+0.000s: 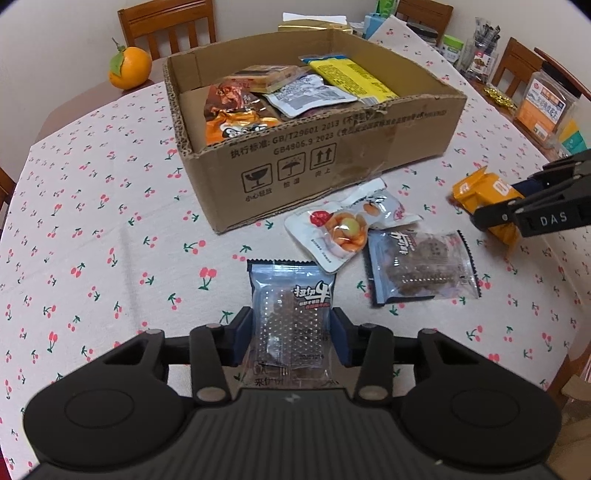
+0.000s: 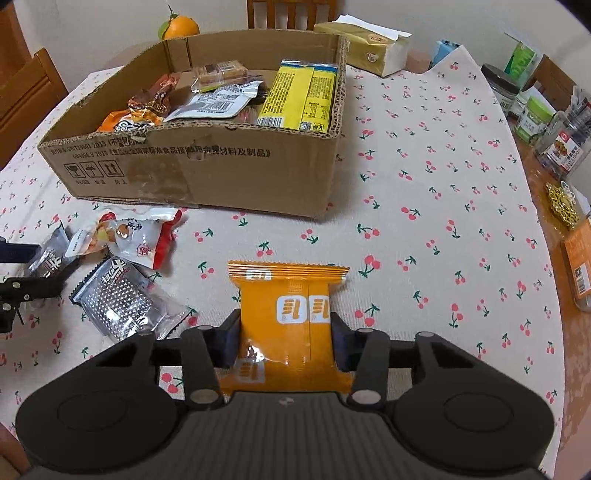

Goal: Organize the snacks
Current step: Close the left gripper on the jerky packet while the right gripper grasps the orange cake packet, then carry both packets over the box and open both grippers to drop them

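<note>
My left gripper is shut on a blue-and-clear snack packet above the cherry-print tablecloth. My right gripper is shut on an orange snack packet; it also shows at the right of the left wrist view. An open cardboard box holds several snack packets. On the cloth in front of the box lie a white packet with orange fruit print and a second blue-and-clear packet.
An orange sits behind the box. Jars and boxed goods line the right table edge. A tissue pack lies behind the box. Wooden chairs stand around the table.
</note>
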Motion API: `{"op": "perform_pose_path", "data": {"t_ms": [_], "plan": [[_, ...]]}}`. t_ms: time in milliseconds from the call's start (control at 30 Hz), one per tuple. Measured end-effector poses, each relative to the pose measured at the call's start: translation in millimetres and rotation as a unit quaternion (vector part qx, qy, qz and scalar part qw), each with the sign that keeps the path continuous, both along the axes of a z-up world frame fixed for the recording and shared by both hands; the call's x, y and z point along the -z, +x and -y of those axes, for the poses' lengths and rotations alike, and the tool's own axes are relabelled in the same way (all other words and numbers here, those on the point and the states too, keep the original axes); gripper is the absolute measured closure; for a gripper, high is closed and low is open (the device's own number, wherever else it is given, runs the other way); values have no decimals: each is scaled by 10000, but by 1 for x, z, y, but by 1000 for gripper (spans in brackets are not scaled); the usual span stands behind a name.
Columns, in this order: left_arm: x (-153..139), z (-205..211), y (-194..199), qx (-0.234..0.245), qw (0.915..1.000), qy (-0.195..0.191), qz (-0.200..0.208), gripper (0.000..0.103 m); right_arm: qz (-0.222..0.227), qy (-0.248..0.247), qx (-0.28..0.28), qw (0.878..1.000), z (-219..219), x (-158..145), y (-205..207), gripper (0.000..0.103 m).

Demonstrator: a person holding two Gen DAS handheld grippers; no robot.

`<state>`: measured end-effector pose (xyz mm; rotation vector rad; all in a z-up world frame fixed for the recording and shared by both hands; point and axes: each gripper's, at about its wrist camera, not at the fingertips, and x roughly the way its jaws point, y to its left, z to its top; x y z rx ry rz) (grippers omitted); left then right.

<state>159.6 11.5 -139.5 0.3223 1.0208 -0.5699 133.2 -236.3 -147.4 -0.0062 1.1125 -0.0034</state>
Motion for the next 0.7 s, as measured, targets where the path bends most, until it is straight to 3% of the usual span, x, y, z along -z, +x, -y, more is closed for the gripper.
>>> {"op": "perform_pose_path", "data": {"t_ms": [433,700], "plan": [[-41,0,-11,376,9990,225,114,59,334,-44,-440,9985,4,-43,-5,52],[-86,13,-1,692,9971,37,311,59,455,16,-790,9958,4,-65,-5,52]]}}
